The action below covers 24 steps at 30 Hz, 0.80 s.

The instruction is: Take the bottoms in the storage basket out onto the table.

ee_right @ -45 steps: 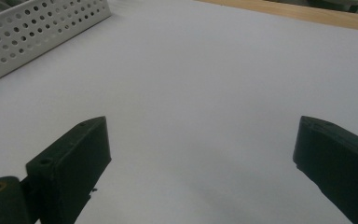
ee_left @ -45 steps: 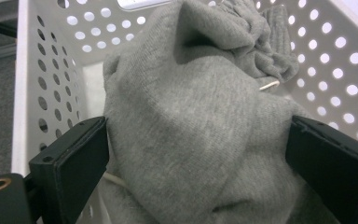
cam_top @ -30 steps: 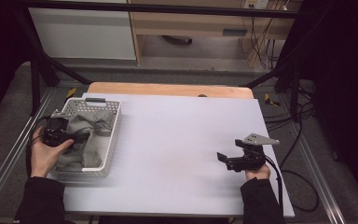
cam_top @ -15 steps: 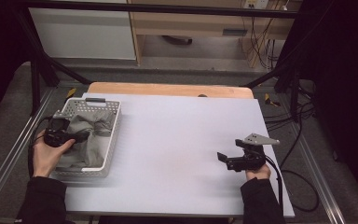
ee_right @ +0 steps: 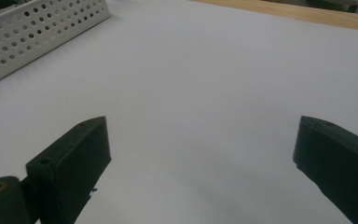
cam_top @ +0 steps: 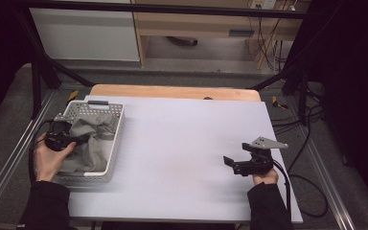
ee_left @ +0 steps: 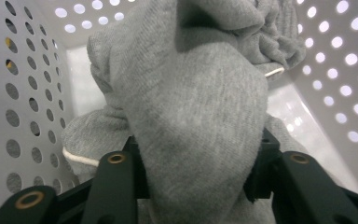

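I see the grey garment [ee_left: 196, 107] bunched in the white perforated basket [cam_top: 117, 143], which sits at the left edge of the bench [cam_top: 182, 143]. A thick fold of it stands up between the 2 black jaws of the left tongs [ee_left: 196, 186]. In the left gripper view both pads are against the cloth, 1 on each side, and the fold bulges above them. The jaws have just been closing with that fold between them, so I read this as a grip on the garment, held at a middling width. A pale drawcord [ee_left: 77, 158] shows low on the left of the cloth, just beside the basket wall.

In the high view the left tongs [cam_top: 60, 139] hang over the basket's left rim, the person's left hand [cam_top: 50, 160] behind them. The basket walls hem the garment on all 4 sides; the way out is upward.

To the right of the basket the bench is bare and pale across to the right tongs [cam_top: 230, 163], which are well apart from the basket near the bench's right edge. In the right gripper view the right tongs' jaws stand wide with nothing between them, pointing over bare surface towards the basket's corner [ee_right: 42, 32]. A wooden strip [cam_top: 172, 91] runs along the far edge of the bench.
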Each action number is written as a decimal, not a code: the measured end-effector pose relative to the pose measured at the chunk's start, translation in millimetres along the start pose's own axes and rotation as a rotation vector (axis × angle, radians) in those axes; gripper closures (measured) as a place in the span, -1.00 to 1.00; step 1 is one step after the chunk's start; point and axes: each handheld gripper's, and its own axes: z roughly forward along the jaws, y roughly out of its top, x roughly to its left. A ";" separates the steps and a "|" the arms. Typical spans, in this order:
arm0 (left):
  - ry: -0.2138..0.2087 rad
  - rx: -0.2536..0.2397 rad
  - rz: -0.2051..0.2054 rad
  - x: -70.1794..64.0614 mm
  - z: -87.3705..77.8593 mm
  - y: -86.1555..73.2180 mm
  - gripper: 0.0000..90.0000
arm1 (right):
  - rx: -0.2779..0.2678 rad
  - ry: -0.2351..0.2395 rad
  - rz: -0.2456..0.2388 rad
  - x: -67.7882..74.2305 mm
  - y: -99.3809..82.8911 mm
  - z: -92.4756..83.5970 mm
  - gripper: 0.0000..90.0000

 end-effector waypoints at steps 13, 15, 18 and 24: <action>-0.028 -0.013 -0.011 2.5 -2.6 -0.3 0.49 | -0.001 -0.001 0.000 -0.4 0.0 0.9 -0.91; -0.035 -0.013 -0.021 3.5 -2.7 -0.4 0.51 | 0.004 -0.004 0.001 -0.4 -0.2 1.2 -0.91; -0.035 -0.017 -0.014 3.3 -3.2 -0.5 0.54 | 0.001 -0.004 -0.003 -0.3 -0.1 1.0 -0.91; -0.034 -0.023 0.000 2.2 -4.0 -0.4 0.64 | 0.002 -0.006 -0.002 -0.9 0.0 0.3 -0.91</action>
